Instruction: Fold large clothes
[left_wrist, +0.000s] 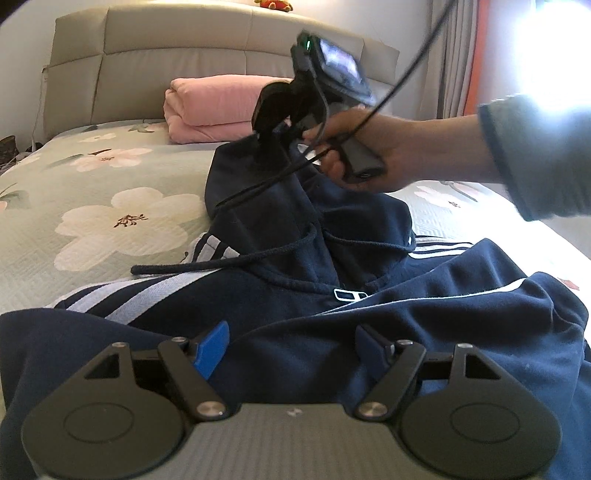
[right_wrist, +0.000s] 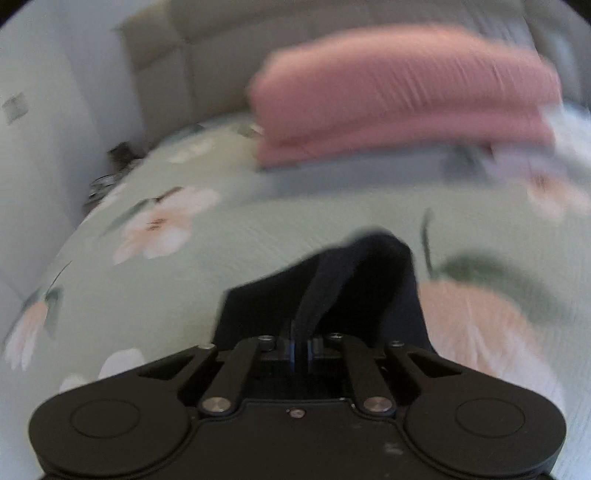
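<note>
right gripper (right_wrist: 300, 341) pinched tight on a fold of the navy hoodie's hood (left_wrist: 258, 192), lifting the hood tip up off the bed (left_wrist: 110, 229). the right wrist view is smeared, so i can't judge how deep the cloth sits between the pads. left gripper (left_wrist: 291, 350) spread wide, holding nothing, low over the hoodie (left_wrist: 406, 332) body near the foot-side edge of the bed; whether its fingers touch the fabric i cannot tell.

hoodie lies across the middle of the bed, hood toward the headboard (left_wrist: 184, 55), white-striped sleeves out to either side, body bunched and wrinkled on my right.

risks as i read them:
- thin pinch on the hood. if only the seam edge is caught, the cloth's weight may pull it free mid-fold.
- body not pinned. with the left gripper open, dragging the hood could slide the whole garment instead of creasing it.
- drawstring (left_wrist: 192, 264) trails loose toward the left edge of the bed; it could get folded inside crooked or snag a finger.
- the cable (left_wrist: 406, 74) from the right unit hangs across the hood and may hook the fabric.
- pink folded blanket (left_wrist: 221, 107) sits near the headboard, close behind the hood; overshoot would bump it.
- bunched right side would lock wrinkles into the fold.
</note>
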